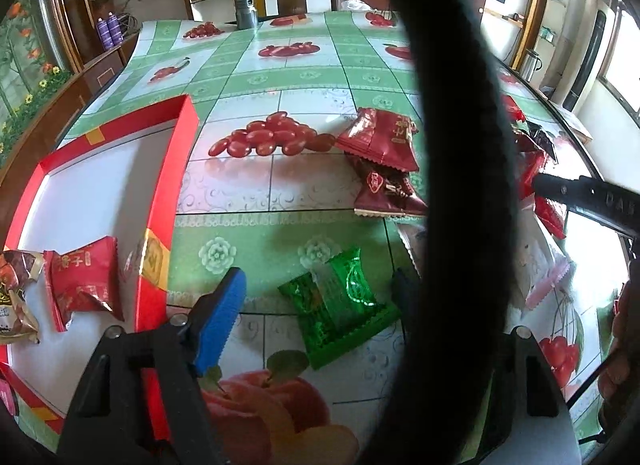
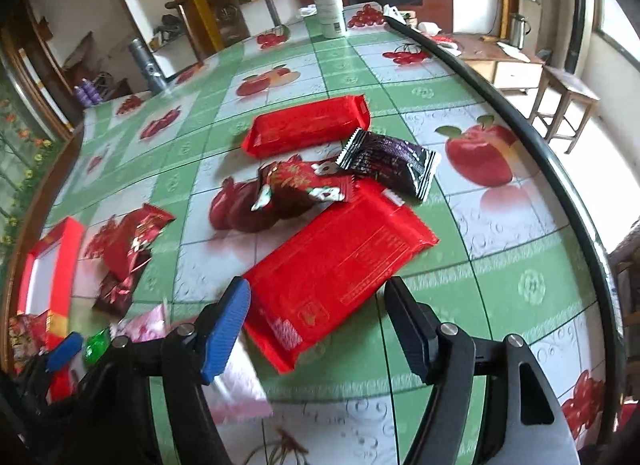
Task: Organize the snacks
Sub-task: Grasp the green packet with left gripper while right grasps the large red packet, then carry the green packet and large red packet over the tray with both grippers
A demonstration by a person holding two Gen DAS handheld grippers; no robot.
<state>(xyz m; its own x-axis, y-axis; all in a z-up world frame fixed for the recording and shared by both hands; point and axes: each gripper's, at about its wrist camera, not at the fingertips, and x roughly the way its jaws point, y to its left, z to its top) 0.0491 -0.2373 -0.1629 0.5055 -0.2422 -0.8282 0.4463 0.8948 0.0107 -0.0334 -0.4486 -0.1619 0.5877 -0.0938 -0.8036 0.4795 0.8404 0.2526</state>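
Fingers apart, red box holding snacks

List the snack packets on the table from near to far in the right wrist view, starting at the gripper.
Large red packet between the open right gripper fingers → dark red patterned packet → black packet → second red packet farthest out.

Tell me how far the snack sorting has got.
Done: two packets, one red, already lie in the red box. In hand: nothing gripped; the left gripper straddles a green packet, the right gripper a big red packet. Left: several more packets loose on the table.
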